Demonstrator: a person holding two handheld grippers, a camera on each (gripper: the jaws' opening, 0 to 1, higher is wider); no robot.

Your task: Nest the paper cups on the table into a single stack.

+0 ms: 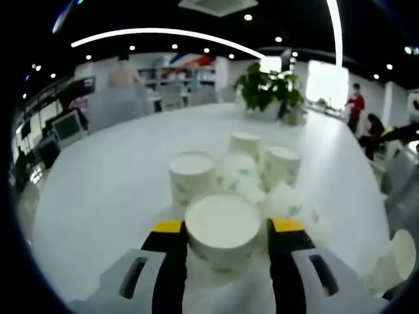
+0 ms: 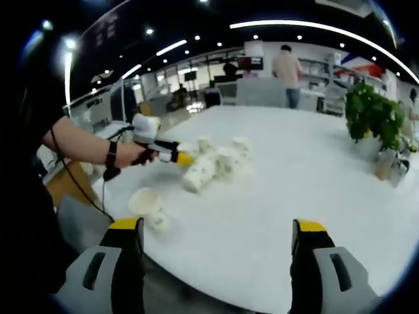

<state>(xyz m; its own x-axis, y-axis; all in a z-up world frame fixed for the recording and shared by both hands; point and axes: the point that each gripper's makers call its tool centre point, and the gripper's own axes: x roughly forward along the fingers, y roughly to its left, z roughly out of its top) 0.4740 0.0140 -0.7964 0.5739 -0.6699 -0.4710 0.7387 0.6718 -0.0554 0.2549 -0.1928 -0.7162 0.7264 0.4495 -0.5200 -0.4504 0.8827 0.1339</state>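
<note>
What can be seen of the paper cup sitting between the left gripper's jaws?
The paper cup is white with a faint green print low on its side, and its flat round base faces the camera. It sits between the yellow-tipped jaws of the left gripper, which stand close on both sides of it; actual contact is hard to confirm. Behind it a cluster of similar cups lies on the white table. In the right gripper view, the cup looks tilted.

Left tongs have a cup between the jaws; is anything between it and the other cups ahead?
Nothing visible. The cup sits between the left tongs, and the cluster of cups lies directly ahead on the white table, with no other object between them.
</note>
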